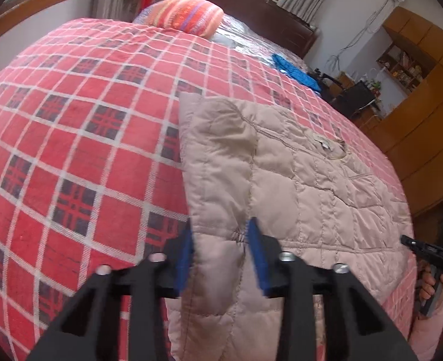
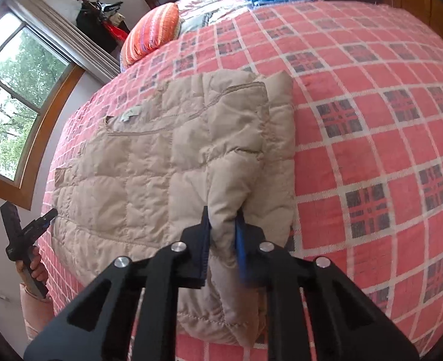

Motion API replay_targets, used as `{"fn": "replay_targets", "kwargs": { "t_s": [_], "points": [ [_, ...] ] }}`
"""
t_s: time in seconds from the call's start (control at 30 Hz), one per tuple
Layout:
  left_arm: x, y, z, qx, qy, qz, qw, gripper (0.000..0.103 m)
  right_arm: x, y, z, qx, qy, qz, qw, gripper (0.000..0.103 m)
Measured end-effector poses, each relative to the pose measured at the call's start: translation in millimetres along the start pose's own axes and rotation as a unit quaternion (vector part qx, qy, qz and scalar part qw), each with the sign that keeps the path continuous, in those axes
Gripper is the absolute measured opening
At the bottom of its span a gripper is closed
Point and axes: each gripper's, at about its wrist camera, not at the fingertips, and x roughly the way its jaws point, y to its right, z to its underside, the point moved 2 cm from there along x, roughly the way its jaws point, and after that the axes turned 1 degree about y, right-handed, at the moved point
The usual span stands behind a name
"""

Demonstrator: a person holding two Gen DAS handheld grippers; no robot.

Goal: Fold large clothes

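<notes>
My right gripper (image 2: 223, 225) has its jaws pinched on a fold of the beige quilted jacket (image 2: 167, 162) on the bed (image 2: 372, 138); my left gripper (image 1: 220, 234) hovers, jaws wide.

Left claw (image 1: 220, 234): matte black frame, two forked linkage arms running back to the lower edge of the left wrist view.
Left claw pads (image 1: 185, 258): flat blue strips lining the inner face of each black finger.
Left claw fasteners: four round silver screw heads, one at each linkage pivot.
Right claw (image 2: 223, 225): same black forked frame, blue-lined fingers, four silver pivot screws.
Right claw body, seen from the left wrist view: black angular housing with a small green light.
Sleeve (image 2: 36, 310): pale pink, quilted, ending at the wrist.
</notes>
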Motion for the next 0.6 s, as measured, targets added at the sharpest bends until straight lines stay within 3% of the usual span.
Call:
{"fn": "replay_targets", "kwargs": {
  "t_s": [0.03,0.13,0.4,0.6],
  "points": [
    [-4,3,1,0.007,0.007,-0.005,0.9999,0.018,-4,-2,2,-0.005,0.005,0.0,1.0,0.011],
    [-19,7,5,0.007,0.021,0.007,0.9997,0.012,-17,-8,8,-0.019,0.019,-0.004,1.0,0.01],
    [-72,33,10,0.048,0.111,-0.004,0.9926,0.011,-57,-20,0,-0.026,0.054,-0.028,0.998,0.008],
    [-95,54,-27,0.048,0.182,-0.009,0.982,0.011,-88,-47,-43,-0.046,0.105,-0.016,0.993,0.008]
  ]
}}
